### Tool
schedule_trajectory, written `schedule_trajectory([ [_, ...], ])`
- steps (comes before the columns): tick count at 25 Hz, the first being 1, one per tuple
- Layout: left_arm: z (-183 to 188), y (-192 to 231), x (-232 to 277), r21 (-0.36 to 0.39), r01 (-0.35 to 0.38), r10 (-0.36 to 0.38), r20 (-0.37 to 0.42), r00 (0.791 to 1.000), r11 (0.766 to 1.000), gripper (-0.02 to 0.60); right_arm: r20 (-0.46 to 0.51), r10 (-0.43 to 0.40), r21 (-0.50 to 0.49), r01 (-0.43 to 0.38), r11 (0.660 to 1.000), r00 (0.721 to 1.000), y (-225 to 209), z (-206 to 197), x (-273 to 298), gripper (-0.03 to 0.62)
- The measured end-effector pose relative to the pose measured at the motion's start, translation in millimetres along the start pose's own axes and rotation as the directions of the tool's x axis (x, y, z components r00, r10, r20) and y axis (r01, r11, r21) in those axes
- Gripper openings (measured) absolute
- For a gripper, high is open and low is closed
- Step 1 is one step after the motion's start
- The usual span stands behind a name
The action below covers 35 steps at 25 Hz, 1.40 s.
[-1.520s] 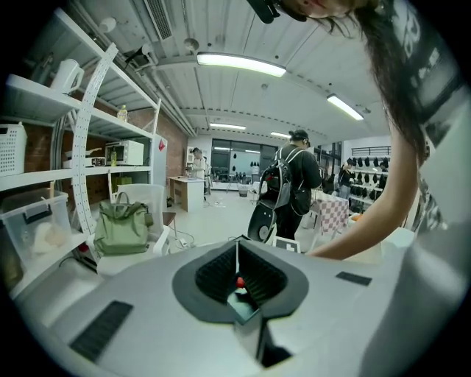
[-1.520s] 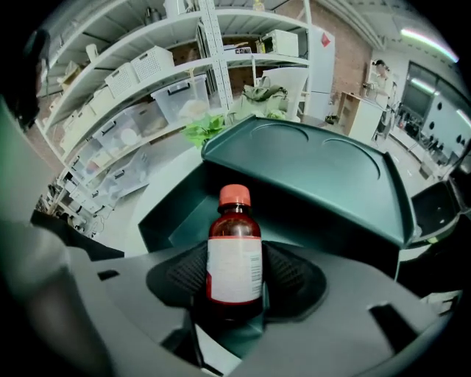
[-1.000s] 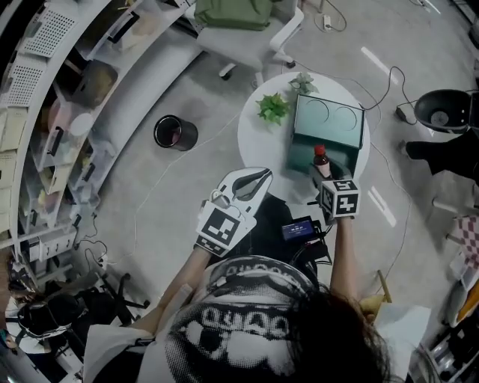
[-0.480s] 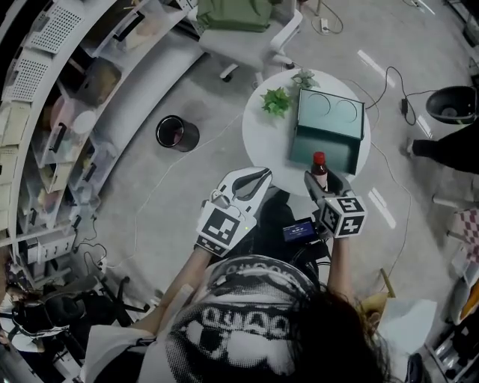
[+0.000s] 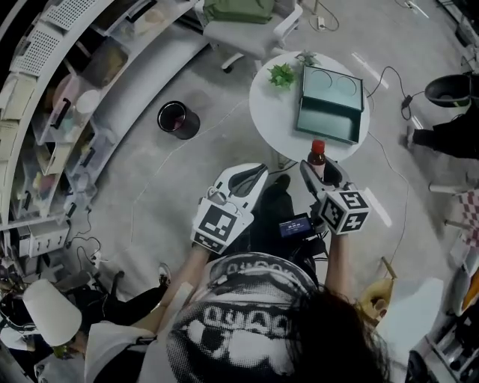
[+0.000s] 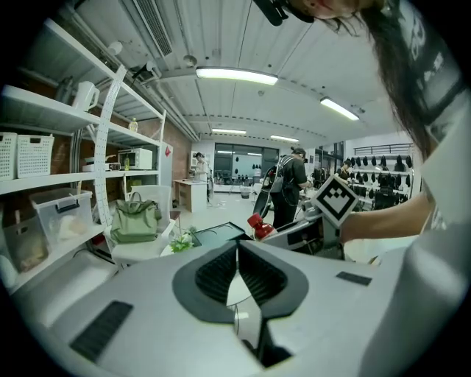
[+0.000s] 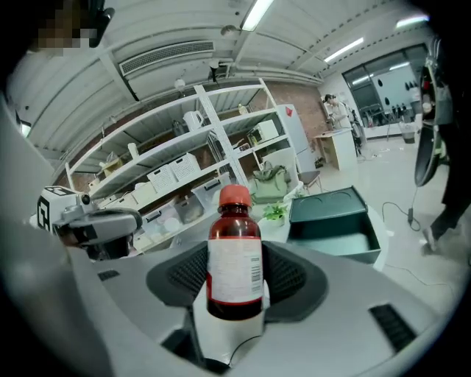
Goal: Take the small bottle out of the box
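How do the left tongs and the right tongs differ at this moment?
The right tongs grip a small brown bottle with a red cap, held upright, while the left tongs hold nothing. The right tongs' jaws stand apart by the bottle's width, while the left tongs' jaws meet at their tips. Both carry a marker cube and point toward the round white table.

Beneath you, a round white table [image 5: 271, 112] stands on the grey floor [image 5: 172, 187], with a leafy green plant [image 5: 282, 74] at its far left edge and a smaller plant [image 5: 305, 57] just to the right. A black bin [image 5: 177, 120] sits left of the table. Farther off, a white chair [image 5: 254, 34] carries a green bag [image 5: 238, 9]. Curved white shelving [image 5: 67, 97] lines your left.
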<state>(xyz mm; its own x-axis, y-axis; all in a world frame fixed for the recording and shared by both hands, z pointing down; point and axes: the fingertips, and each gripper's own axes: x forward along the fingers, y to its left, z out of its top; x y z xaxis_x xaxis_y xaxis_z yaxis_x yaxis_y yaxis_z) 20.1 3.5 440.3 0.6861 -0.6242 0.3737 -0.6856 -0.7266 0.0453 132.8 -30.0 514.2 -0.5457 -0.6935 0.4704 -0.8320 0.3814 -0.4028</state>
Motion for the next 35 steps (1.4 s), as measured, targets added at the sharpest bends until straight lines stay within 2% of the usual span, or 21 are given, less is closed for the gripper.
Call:
schedule_trajectory([
  [7,-10,-35,-50,0.019,0.009,-0.01,0.034,0.999,1.0,0.017,0.056,0.023,-0.011,-0.022,1.0,0.998,53,-18,-38,0.224],
  [16,-9,-56,-80,0.024,0.014,-0.016,0.075,0.997,1.0,0.017,0.087,0.043,-0.004,-0.043,0.999,0.995,91,-33,-70,0.224],
  [23,-2,-66,-83,0.019,0.005,-0.007,0.096,0.995,1.0,0.017,0.082,0.067,-0.018,-0.065,0.998,0.994,96,-30,-81,0.224],
  [35,1,-90,-71,-0.038,-0.076,0.079,0.094,0.992,0.996,0.017,0.026,0.122,-0.059,-0.12,0.991,0.992,74,-26,-104,0.224],
])
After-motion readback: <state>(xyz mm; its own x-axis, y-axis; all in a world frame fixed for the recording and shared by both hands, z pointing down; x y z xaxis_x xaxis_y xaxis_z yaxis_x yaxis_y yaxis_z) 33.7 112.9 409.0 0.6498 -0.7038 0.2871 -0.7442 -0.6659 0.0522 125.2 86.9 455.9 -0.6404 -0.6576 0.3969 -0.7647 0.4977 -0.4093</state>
